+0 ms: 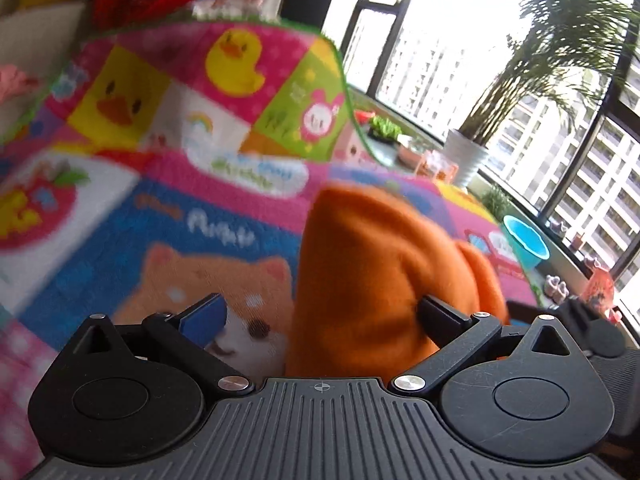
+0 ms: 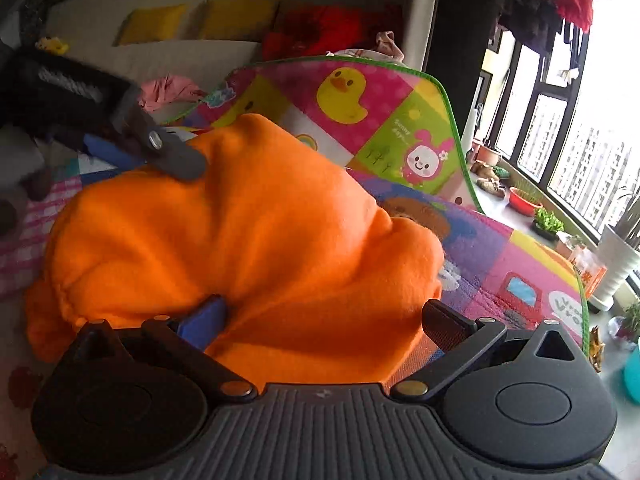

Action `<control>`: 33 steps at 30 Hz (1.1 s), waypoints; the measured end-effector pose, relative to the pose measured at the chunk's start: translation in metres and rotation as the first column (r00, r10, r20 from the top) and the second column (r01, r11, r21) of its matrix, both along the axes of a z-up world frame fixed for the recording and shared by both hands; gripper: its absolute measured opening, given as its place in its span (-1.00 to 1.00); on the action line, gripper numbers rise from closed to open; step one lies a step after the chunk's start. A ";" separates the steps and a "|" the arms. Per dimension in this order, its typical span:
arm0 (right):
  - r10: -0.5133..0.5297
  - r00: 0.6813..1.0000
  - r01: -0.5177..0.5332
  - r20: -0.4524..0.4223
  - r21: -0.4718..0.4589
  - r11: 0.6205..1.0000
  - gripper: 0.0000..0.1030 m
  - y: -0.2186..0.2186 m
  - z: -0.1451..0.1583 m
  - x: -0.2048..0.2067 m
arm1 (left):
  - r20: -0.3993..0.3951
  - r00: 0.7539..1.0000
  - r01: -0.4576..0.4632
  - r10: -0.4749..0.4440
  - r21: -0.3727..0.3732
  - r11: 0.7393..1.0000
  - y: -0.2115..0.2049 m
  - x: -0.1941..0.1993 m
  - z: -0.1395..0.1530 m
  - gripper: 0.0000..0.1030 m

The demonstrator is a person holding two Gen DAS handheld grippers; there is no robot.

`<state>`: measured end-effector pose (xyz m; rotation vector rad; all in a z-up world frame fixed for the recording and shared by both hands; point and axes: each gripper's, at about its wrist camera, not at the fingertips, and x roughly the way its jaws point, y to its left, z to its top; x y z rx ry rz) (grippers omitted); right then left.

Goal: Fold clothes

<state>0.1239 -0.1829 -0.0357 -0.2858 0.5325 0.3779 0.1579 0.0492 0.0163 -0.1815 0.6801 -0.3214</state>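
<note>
Left wrist view: one orange fleece garment (image 1: 360, 276) bunched on one cartoon-print play mat (image 1: 224, 216); the mat's far edge is propped upright. Left claw (image 1: 324, 308) has its fingers spread apart; the garment's edge lies between them, against the right-hand finger (image 1: 440, 316), while the blue-padded left-hand finger (image 1: 204, 316) stands clear of the cloth. No clamping visible. Image blurred.

Right wrist view: same single garment (image 2: 240, 232), a rumpled mound, long axis running from lower left to upper right, highest at the far end near the upright mat edge (image 2: 452, 120). Right claw (image 2: 328, 312) is likewise spread wide, low over the mound's near edge; blue pad (image 2: 204, 316) pressed into the fleece, black finger (image 2: 444, 320) at the cloth's right margin. Left claw's linkage (image 2: 168, 152) enters from upper left, resting on the mound's far-left shoulder.

Background count: two yellow cushions (image 2: 152, 24), one red cushion (image 2: 320, 28), one white plant pot (image 2: 616, 264).
</note>
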 end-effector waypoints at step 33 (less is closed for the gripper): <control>-0.179 0.984 0.178 -0.003 -0.091 0.980 1.00 -0.027 0.000 0.092 | -0.025 0.999 0.047 -0.044 0.153 0.987 -0.023 0.027 -0.012 1.00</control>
